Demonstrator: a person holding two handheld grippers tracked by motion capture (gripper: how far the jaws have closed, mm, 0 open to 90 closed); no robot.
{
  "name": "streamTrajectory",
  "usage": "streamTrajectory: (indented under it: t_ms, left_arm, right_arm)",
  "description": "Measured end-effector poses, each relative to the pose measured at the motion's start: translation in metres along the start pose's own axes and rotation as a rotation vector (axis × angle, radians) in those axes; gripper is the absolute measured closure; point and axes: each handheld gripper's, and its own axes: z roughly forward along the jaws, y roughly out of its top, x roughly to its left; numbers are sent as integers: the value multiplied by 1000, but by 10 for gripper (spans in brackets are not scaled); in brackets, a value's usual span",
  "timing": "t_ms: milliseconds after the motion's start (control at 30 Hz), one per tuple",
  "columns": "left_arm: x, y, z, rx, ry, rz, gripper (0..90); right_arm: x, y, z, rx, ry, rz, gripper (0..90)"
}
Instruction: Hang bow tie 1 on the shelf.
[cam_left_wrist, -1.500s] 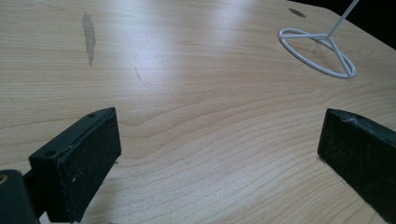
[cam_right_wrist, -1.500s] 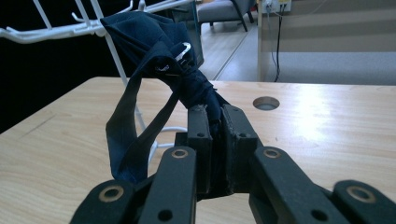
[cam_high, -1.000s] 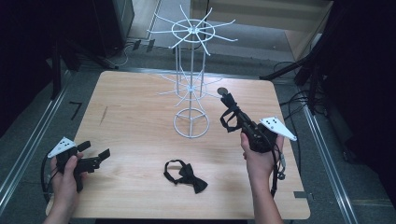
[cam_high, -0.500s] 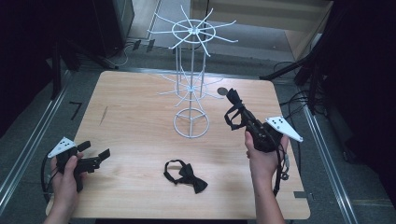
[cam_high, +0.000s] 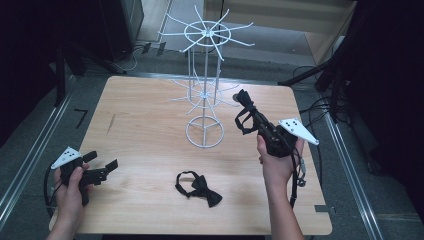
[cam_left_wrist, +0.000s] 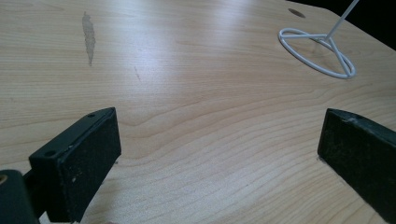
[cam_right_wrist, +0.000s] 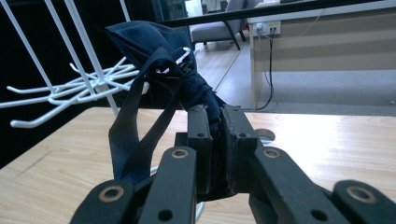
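1. Right tongs (cam_right_wrist: 215, 140) clamped on a dark navy fabric bow tie (cam_right_wrist: 161, 51), strap loop hanging off their left side; held raised above the tabletop (cam_high: 150, 125).
2. Key relation: the white wire hook rack (cam_high: 205, 95) sits just left of the tie in the high view, lower-tier hooks (cam_right_wrist: 70, 91) nearest. Right hand is the closer one.
3. Left tongs (cam_left_wrist: 219, 144) wide, nothing between them, low at the tabletop's near-left.
4. Second black bow tie (cam_high: 200, 187) lies flat, between the hands.
5. Unclear: whether the strap touches a hook.
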Motion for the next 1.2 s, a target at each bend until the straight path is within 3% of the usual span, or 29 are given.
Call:
streamTrajectory:
  t_ms: [500, 867, 1200]
  left_arm:
    - [0, 0, 0, -4, 1, 1, 0]
    - [0, 0, 0, -3, 0, 3, 0]
    - [0, 0, 0, -3, 0, 3, 0]
  right_arm:
    - [9, 4, 13, 13, 14, -6, 838]
    - [8, 3, 27, 28, 14, 31, 839]
    - [12, -2, 40, 54, 19, 29, 838]
